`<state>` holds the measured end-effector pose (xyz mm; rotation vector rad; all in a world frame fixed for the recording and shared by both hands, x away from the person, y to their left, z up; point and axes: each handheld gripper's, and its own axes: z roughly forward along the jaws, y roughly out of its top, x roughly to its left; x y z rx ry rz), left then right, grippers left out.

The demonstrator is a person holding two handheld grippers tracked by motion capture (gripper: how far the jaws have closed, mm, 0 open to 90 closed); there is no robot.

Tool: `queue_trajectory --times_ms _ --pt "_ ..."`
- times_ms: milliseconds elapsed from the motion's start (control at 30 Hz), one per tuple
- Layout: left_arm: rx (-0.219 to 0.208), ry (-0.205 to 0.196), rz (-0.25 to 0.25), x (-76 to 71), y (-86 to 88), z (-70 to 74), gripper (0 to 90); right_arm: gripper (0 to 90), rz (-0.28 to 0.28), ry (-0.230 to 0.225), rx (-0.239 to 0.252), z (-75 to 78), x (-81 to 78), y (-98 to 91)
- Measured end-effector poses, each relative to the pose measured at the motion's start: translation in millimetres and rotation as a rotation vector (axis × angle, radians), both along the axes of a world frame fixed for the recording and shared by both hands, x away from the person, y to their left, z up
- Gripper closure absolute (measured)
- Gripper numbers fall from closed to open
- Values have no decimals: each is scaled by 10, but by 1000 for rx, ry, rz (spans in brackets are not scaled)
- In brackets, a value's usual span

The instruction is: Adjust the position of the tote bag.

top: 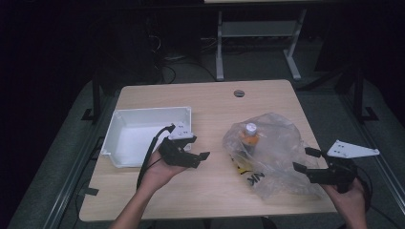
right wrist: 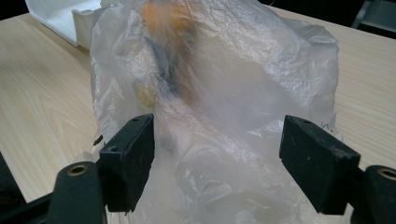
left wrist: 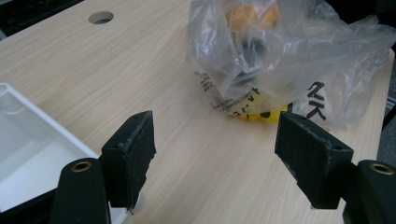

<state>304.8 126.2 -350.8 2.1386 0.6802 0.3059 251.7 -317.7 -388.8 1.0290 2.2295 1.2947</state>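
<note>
Bottle [top: 249,135] veiled by plastic bag [top: 282,143], blurred in right gripper view; yellow item [left wrist: 261,115] beneath, perhaps packet, unidentified.

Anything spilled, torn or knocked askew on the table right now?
Nothing stands out. The plastic bag is crumpled but looks intact, with a bottle inside. The white bin sits flat. Left gripper and right gripper are open, holding nothing.
</note>
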Motion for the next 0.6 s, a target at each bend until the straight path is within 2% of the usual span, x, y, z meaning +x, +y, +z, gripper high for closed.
queue_trajectory --times_ms 133,267,600 --pt "-2 5 -4 45 -57 7 280 256 3 6 -2 -6 0 -2" --pt "16 6 -20 96 -136 29 280 256 1 5 0 0 -11 -14" --pt "8 7 -48 188 -320 91 282 254 2 5 7 0 -3 -21"
